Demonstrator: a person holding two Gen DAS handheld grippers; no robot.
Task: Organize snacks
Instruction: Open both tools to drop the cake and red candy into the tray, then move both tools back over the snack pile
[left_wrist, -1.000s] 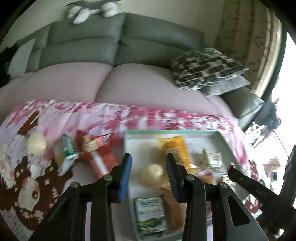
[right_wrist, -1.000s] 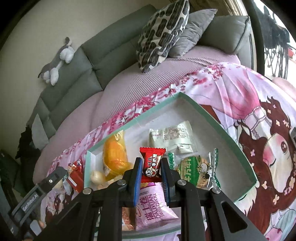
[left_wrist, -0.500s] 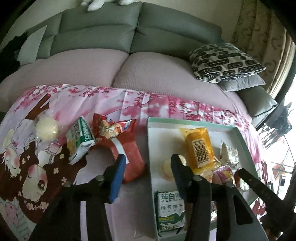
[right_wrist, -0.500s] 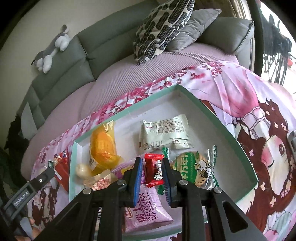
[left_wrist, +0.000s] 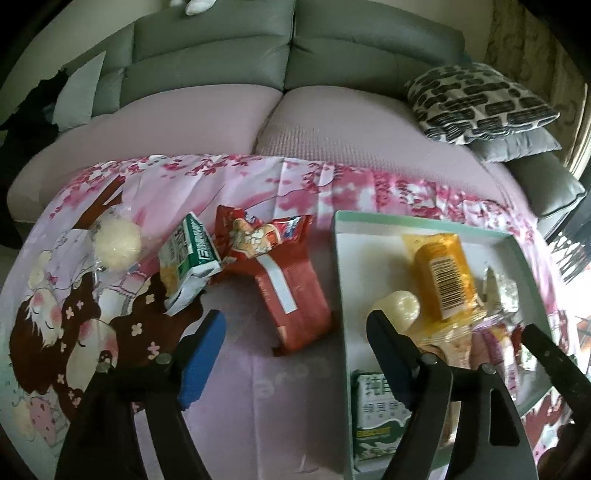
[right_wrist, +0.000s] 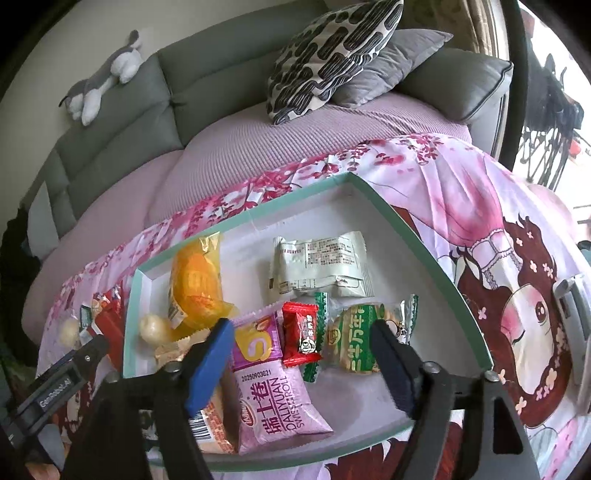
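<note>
Both grippers are hovering over a pink printed cloth (left_wrist: 258, 387) spread before a grey sofa (left_wrist: 295, 55).

Left gripper (left_wrist: 293, 328): jaws have just been opening and are standing spread, nothing between the pads. It is sitting above the cloth, between the red pack (left_wrist: 291, 295) on the left and the tray (left_wrist: 341, 295) on the right. A small pale round sweet (left_wrist: 400, 310) is lying in the tray just beside the right finger.

Right gripper (right_wrist: 299, 343): jaws have just been opening and are standing wide apart. The small red packet (right_wrist: 301, 332) is lying loose in the tray (right_wrist: 424, 251) between them, touched by neither pad.

Readable writing:
- Pink pack (right_wrist: 275, 391), near side of the tray: "DALIYUAN SWISS ROLL", with "20250903021" above.
- Green round pack (right_wrist: 360, 338), right of the red packet: large Chinese characters, not reliably readable.
- Green-and-white box (left_wrist: 373, 413), near left corner of the tray: "BISCUIT"; partly hidden behind the left gripper's finger.
- Orange pack (left_wrist: 445, 284): barcode only.
- White pack (right_wrist: 319, 269), far side of the tray: print too small to read.

Still outside the tray, left on the cloth: green carton (left_wrist: 190, 258), text blurred; a round pale wrapped snack (left_wrist: 116, 242).
</note>
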